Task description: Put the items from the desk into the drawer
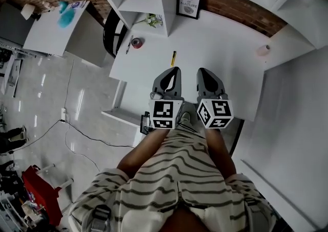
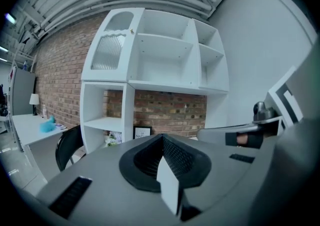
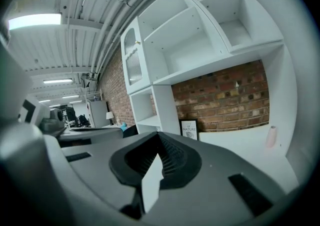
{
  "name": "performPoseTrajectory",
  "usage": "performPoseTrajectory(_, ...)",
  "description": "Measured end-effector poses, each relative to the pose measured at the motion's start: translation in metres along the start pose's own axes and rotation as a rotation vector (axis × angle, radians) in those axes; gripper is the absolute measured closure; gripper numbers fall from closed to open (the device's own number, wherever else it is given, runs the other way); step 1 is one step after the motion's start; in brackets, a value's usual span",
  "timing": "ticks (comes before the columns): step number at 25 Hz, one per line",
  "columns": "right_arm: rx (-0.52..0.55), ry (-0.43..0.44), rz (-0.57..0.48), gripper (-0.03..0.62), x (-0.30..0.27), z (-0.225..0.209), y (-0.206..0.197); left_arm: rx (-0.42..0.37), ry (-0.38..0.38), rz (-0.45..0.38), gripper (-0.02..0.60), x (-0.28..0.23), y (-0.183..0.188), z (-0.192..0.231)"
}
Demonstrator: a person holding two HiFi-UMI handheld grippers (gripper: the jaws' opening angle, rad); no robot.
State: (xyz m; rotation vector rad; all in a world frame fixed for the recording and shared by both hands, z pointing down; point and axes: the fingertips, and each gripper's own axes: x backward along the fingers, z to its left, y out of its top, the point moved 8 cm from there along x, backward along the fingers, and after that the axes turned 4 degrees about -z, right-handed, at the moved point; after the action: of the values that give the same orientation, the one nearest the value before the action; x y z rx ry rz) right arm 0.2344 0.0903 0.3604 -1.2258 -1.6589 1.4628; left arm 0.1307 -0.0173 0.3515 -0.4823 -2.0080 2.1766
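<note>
While both hover over the white bench, head view: left hand-held gripper beside right hand-held gripper; yellow pen just ahead; plant in shelf cubby; red round item too small to identify | left gripper view: jaws together, empty | right gripper view: jaws together, empty; pink cylinder on bench

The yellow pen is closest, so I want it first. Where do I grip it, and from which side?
Grip the yellow pen at its middle, from straight above, with the nearer left tool. It lies flat on the desk, pointing away from you, so close across its thin width.
</note>
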Motion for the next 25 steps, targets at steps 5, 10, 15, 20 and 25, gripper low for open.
performPoseTrajectory(5,0.003,-0.012,0.017,0.583,-0.014,-0.002,-0.003,0.003,-0.001,0.057,0.575,-0.017,-0.010,0.011)
performPoseTrajectory(10,-0.010,-0.024,0.038,0.583,-0.025,-0.005,-0.010,0.047,-0.023,0.138,0.575,-0.031,-0.019,0.020)
performPoseTrajectory(15,-0.024,-0.034,0.059,0.583,-0.033,-0.010,-0.018,0.037,-0.003,0.187,0.574,-0.047,-0.032,0.028)
performPoseTrajectory(20,-0.036,-0.040,0.080,0.583,-0.041,-0.019,-0.025,0.038,-0.005,0.266,0.574,-0.064,-0.047,0.031)
performPoseTrajectory(25,-0.040,-0.035,0.095,0.583,-0.048,-0.023,-0.027,0.031,-0.005,0.365,0.572,-0.085,-0.055,0.037)
